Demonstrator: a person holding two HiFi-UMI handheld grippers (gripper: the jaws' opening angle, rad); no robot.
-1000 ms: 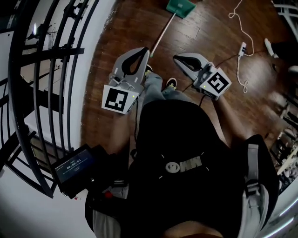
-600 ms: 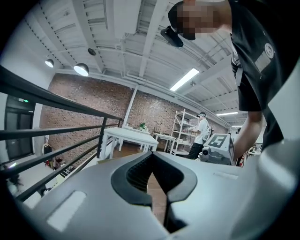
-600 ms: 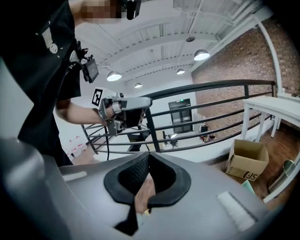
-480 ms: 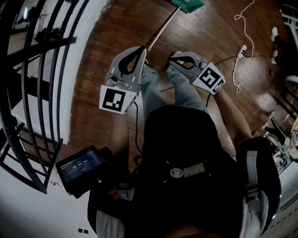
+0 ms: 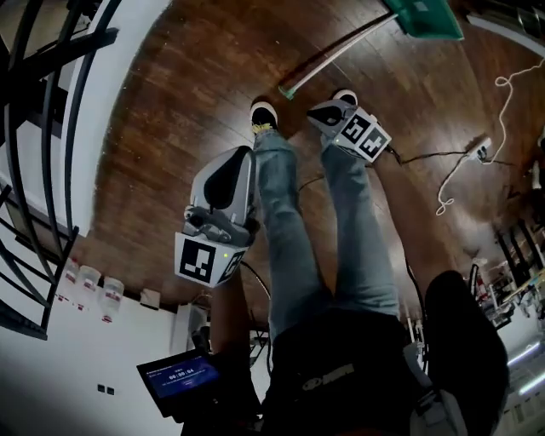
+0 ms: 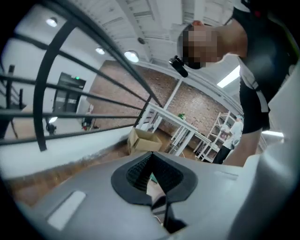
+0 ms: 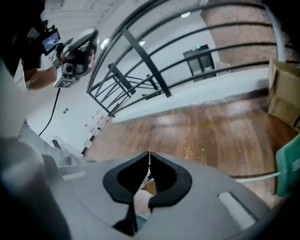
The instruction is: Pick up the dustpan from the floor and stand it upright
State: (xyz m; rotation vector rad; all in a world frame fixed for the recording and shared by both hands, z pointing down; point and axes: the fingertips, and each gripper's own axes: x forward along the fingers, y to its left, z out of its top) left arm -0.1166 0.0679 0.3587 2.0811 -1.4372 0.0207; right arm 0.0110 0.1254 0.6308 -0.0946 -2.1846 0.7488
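Observation:
The green dustpan lies on the wooden floor at the top right of the head view. Its long pale handle runs down-left to a grip end near the person's shoes. In the right gripper view the dustpan shows at the right edge. My right gripper is shut with nothing in it, low by the right shoe, a little short of the handle's end. My left gripper is shut and empty beside the left leg. Both sets of jaws meet at the tips, left gripper and right gripper.
A black stair railing stands along the left. A power strip with its cord lies on the floor at right. A cardboard box and a white table stand farther off. Small bottles line the wall.
Both grippers have dropped toward the floor as the person bent forward. The right gripper has gone down past the knee to the shoe, near the handle's end. Both stayed shut.

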